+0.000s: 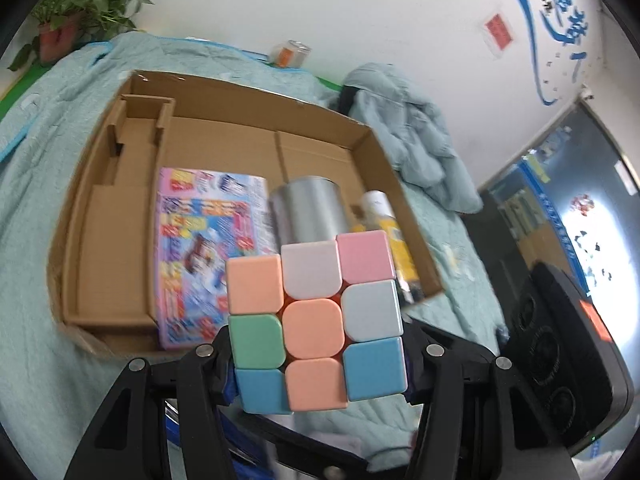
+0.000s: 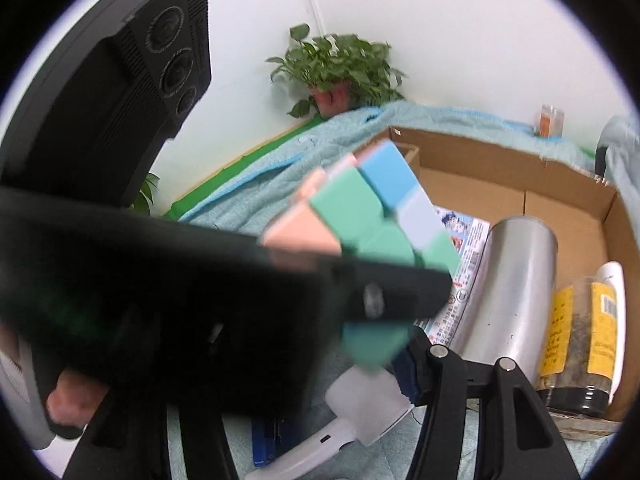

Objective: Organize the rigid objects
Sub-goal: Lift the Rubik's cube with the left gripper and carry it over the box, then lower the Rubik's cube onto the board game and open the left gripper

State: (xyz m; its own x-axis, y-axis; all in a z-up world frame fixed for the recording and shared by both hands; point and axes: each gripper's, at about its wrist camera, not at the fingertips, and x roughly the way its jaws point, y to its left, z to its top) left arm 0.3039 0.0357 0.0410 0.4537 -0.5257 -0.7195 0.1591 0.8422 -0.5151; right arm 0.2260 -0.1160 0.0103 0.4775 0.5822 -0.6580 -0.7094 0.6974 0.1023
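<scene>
My left gripper [image 1: 318, 354] is shut on a pastel puzzle cube [image 1: 316, 320] and holds it in the air just before the near wall of an open cardboard box [image 1: 100, 240]. The box holds a colourful flat toy package [image 1: 200, 256], a silver metal can [image 1: 308, 208] and a yellow-labelled jar [image 1: 394, 236]. In the right wrist view the cube [image 2: 360, 216] and the left gripper's black finger [image 2: 380, 292] fill the middle. My right gripper [image 2: 320, 360] is mostly hidden behind them. A white object [image 2: 360, 412] lies between its fingers; I cannot tell whether it is held.
The box sits on a teal quilted cloth [image 1: 48, 128]. A potted plant [image 2: 336, 76] stands at the wall. A small jar [image 1: 290, 54] stands at the far edge. A bundled light-blue cloth [image 1: 408, 120] lies right of the box. The other gripper's black camera body [image 1: 560, 352] is close right.
</scene>
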